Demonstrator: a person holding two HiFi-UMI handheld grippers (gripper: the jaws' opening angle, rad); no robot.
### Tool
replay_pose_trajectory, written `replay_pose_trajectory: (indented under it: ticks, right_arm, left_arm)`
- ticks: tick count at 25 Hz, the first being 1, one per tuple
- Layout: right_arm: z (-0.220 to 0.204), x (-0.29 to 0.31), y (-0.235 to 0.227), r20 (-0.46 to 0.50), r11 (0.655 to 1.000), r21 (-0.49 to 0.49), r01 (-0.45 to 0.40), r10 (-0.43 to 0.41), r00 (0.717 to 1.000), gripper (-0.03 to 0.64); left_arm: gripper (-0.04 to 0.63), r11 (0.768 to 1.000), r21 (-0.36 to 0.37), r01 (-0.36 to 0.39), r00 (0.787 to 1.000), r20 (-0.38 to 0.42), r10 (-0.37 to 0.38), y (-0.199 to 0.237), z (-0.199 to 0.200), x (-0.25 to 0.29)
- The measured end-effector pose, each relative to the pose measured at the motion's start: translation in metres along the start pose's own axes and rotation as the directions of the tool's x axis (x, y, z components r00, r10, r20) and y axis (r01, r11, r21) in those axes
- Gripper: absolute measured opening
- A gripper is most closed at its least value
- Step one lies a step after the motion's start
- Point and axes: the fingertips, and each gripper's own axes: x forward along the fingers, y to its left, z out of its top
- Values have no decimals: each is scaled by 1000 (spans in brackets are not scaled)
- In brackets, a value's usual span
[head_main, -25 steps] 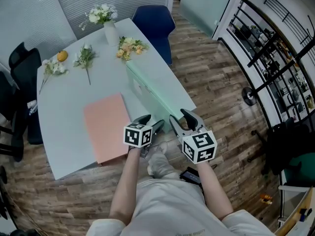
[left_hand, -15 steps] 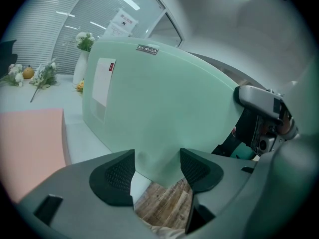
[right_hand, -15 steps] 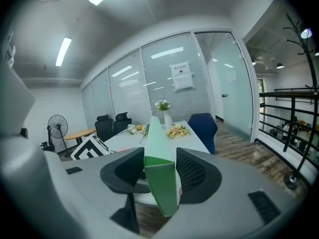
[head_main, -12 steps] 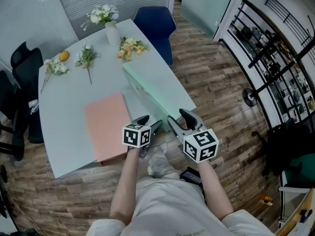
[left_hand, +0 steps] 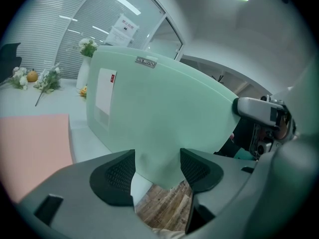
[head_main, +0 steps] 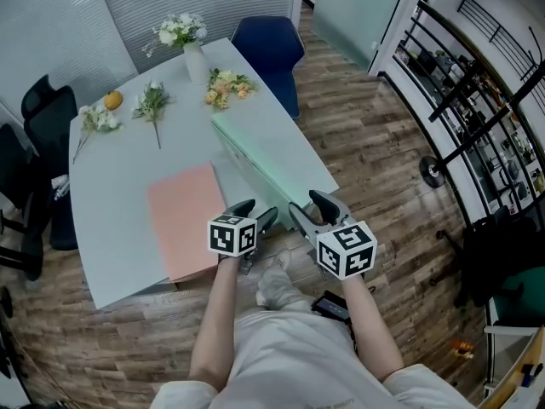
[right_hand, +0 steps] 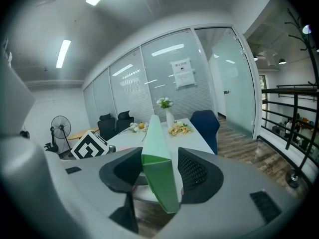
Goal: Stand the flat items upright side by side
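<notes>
The upright green folder (head_main: 266,153) is walling off the desk's (head_main: 119,186) right edge; leftward, bare desk is seemingly lying open.

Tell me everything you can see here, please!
large white table: one, white, centre.
mint-green flat plastic folder: one, green, upright on table's right half.
salmon-pink flat folder: one, pink, lying flat left of it.
white vase holding white flowers: one, white, table's far end.
loose flower bunches: three, white and yellow, far end.
small orange fruit: one, orange, far-left corner.
blue padded chair: one, blue, beyond table.
black office chairs: two, black, left of table.
left gripper: one, grey, open, facing folder.
right gripper: one, grey, jaws have just been opening, folder between them.
</notes>
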Motion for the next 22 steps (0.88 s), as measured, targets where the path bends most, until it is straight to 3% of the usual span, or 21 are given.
replay_pose_trajectory:
  ticks: [12, 22]
  right_arm:
    - [8, 0, 6, -31, 999, 34, -38, 39, 999, 227]
    - [49, 19, 16, -56, 992, 21, -123, 124, 991, 229]
  left_arm:
    - [273, 1000, 14, 11, 997, 74, -12, -1, 21, -21]
    - [275, 999, 41, 14, 991, 129, -19, 6, 53, -36]
